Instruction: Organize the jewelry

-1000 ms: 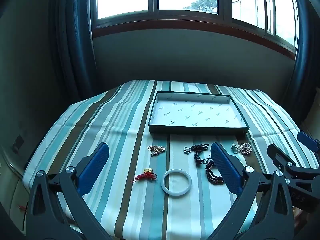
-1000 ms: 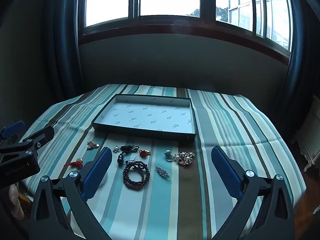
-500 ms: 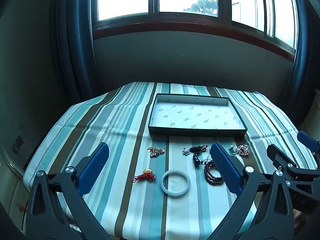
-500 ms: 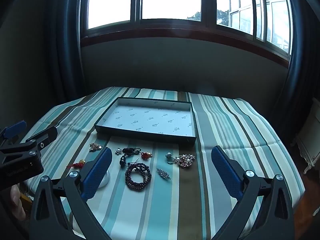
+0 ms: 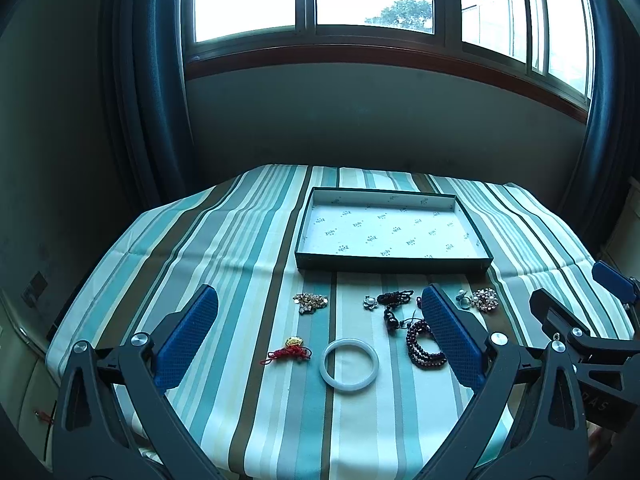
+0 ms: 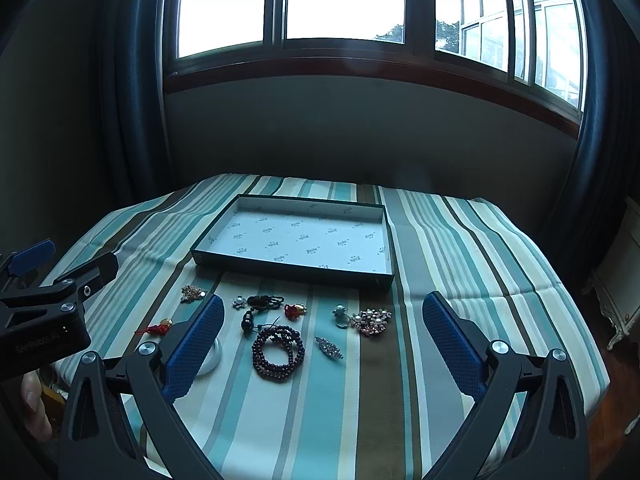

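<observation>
An empty dark-rimmed tray with a white printed lining lies mid-table. Jewelry lies in front of it: a white bangle, a red knotted charm, a gold cluster, a dark bead bracelet, a black cord piece, a pearl brooch and a small crystal pin. My left gripper is open and empty above the bangle's area. My right gripper is open and empty above the bead bracelet.
The table carries a teal, brown and white striped cloth. Dark curtains and a window wall stand behind it. Each gripper shows at the edge of the other's view, the right one and the left one.
Both grippers have drawn back and risen slightly; the tray and jewelry sit lower and farther in both views. Nothing on the table moved.
</observation>
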